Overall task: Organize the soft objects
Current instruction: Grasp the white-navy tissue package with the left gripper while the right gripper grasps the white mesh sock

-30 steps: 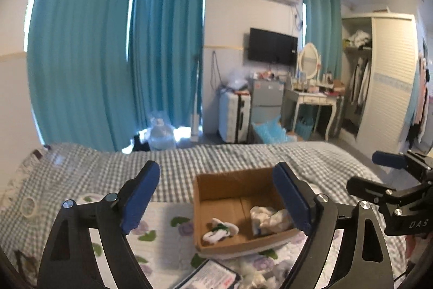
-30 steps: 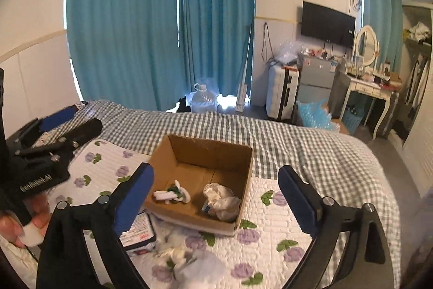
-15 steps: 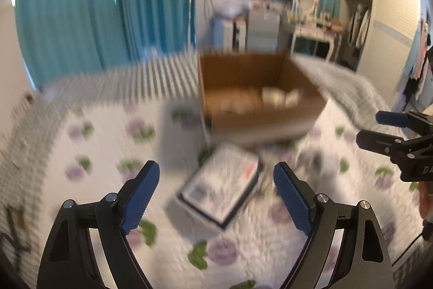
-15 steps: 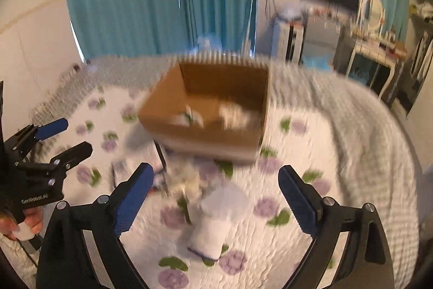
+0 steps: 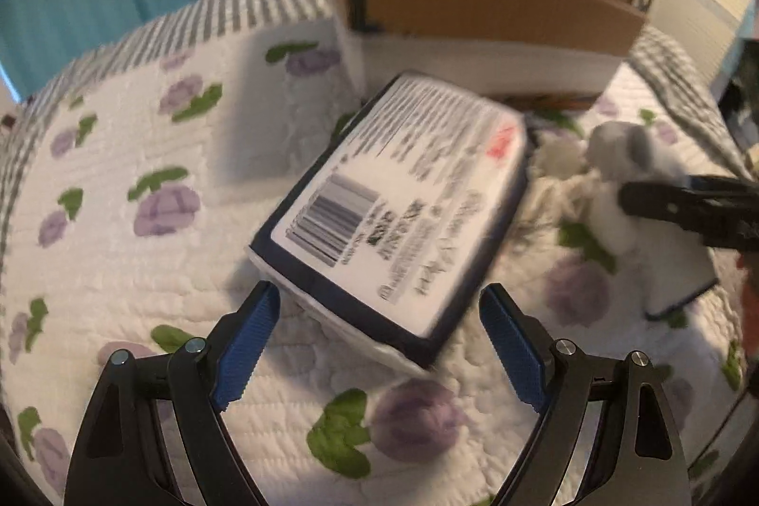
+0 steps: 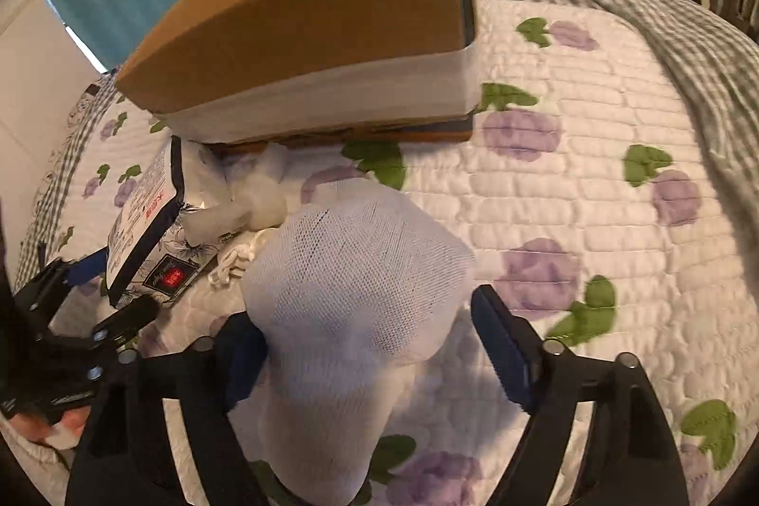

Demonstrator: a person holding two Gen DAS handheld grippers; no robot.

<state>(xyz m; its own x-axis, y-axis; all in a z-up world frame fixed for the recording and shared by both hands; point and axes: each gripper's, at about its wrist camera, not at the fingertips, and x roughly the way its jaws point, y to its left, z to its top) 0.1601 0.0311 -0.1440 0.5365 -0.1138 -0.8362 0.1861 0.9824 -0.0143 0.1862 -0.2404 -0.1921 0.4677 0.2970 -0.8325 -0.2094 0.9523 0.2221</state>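
Left gripper: jaws spread wide, grasping nothing, a printed tissue pack just ahead of its fingertips. Right gripper: jaws closing, a white mesh sock between them, one pad apparently touching, not yet clamped. Cardboard box beyond on the floral quilt.

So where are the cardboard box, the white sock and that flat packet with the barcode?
cardboard box [image 6: 303, 32], right wrist view, brown front wall.
white sock [image 6: 356, 269], right wrist view, mesh middle between the closing fingers.
barcoded packet [image 5: 403, 193], left wrist view, printed white face.
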